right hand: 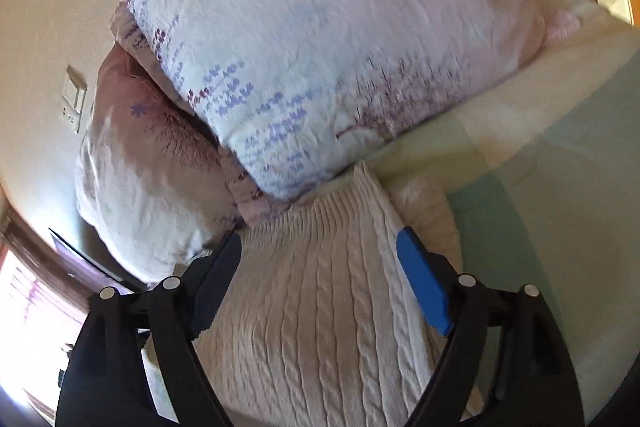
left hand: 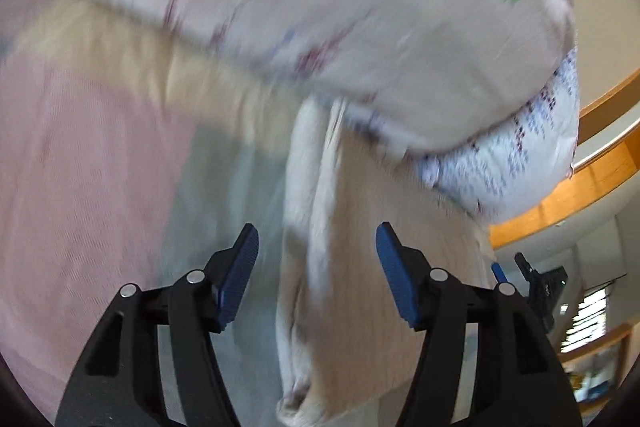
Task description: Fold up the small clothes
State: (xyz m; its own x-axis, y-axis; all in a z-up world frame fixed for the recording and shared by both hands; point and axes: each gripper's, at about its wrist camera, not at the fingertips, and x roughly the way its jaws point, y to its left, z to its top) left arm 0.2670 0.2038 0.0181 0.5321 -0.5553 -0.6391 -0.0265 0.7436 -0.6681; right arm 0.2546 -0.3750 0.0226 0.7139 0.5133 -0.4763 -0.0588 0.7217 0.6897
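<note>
Your left gripper [left hand: 316, 267] and right gripper [right hand: 320, 267] both hung wide open, holding nothing. The knit sweater [right hand: 320, 315] lay at 6 o'clock below the pillow [right hand: 320, 47], seemingly part-folded; the rest remained.

Pillows [right hand: 320, 47] block ahead; open bedspread [right hand: 560, 167] beside the sweater [right hand: 320, 307].
</note>
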